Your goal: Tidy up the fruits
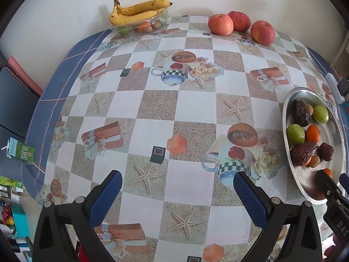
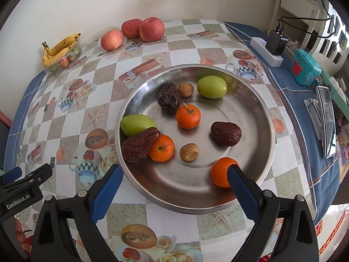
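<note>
**Fruit layout on worktop, both grippers unloaded**

Far left: bananas (image 1: pixel 139 11) lie on a clear tray (image 1: pixel 139 25) of small fruit at the wall. Three apples (image 1: pixel 238 25) stand right of it along the far edge of the worktop (image 1: pixel 152 104).

Left gripper (image 1: pixel 177 187): fingers spread wide, empty, over bare worktop near the front edge.

Right: steel plate (image 2: pixel 257 100) carrying two green fruits (image 2: pixel 212 86), three dark wrinkled dates (image 2: pixel 226 133), two small brown fruits (image 2: pixel 189 152) and three mandarins (image 2: pixel 188 116).

Right gripper (image 2: pixel 174 180): fingers spread across the near rim of the plate, gripping nothing. The right finger (image 2: pixel 242 187) overlaps the nearest mandarin (image 2: pixel 220 171); contact cannot be determined.
</note>
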`<action>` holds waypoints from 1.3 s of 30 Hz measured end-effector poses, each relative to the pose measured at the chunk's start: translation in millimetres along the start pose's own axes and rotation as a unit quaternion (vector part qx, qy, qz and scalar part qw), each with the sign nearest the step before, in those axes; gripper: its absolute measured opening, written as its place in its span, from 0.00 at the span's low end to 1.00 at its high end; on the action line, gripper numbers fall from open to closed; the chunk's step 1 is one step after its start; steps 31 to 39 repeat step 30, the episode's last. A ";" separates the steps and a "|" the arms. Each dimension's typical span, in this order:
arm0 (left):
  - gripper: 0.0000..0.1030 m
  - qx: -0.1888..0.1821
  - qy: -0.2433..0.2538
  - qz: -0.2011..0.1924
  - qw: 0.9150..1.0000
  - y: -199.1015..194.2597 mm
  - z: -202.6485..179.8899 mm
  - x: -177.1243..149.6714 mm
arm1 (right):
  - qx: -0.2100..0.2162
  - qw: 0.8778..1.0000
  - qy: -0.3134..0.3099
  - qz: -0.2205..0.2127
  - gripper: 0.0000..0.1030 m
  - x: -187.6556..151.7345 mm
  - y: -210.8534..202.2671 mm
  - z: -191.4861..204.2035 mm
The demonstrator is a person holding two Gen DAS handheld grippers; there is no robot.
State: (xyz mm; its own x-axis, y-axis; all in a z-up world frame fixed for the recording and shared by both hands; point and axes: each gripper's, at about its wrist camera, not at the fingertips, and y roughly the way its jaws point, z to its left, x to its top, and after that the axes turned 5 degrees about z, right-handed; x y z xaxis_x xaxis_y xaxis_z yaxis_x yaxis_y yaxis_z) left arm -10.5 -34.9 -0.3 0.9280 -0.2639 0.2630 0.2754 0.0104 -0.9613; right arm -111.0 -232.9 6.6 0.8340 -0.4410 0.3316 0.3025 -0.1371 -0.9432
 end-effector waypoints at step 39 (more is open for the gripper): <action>1.00 0.018 -0.050 0.054 0.997 12.4 19.4 -3.3 | -0.002 1.000 -0.003 0.002 0.94 0.0 0.3 0.9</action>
